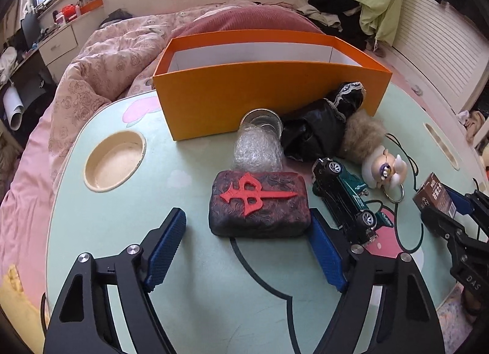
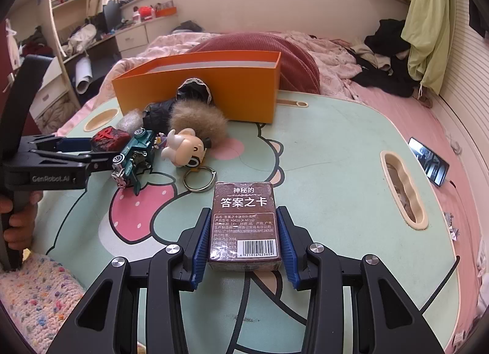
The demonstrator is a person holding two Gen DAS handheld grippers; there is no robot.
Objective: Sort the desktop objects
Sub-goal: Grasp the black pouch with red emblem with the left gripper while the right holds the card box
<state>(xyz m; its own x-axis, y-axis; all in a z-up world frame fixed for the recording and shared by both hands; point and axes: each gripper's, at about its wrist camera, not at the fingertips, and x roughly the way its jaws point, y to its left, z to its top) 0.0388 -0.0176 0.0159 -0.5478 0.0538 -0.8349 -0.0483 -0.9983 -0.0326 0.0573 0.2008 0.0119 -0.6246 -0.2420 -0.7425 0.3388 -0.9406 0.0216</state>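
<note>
Clear tabletop left of dark block; toy car tight on right, bubble-wrapped glass and orange box blocking behind.

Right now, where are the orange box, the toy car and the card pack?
orange box (image 1: 262, 97): left wrist view, front wall.
toy car (image 1: 342, 192): left wrist view, underside.
card pack (image 2: 244, 219): right wrist view, printed face.

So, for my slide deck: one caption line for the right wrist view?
Right hand-held gripper clamps a brown card box above the mint cartoon-print table.
</note>
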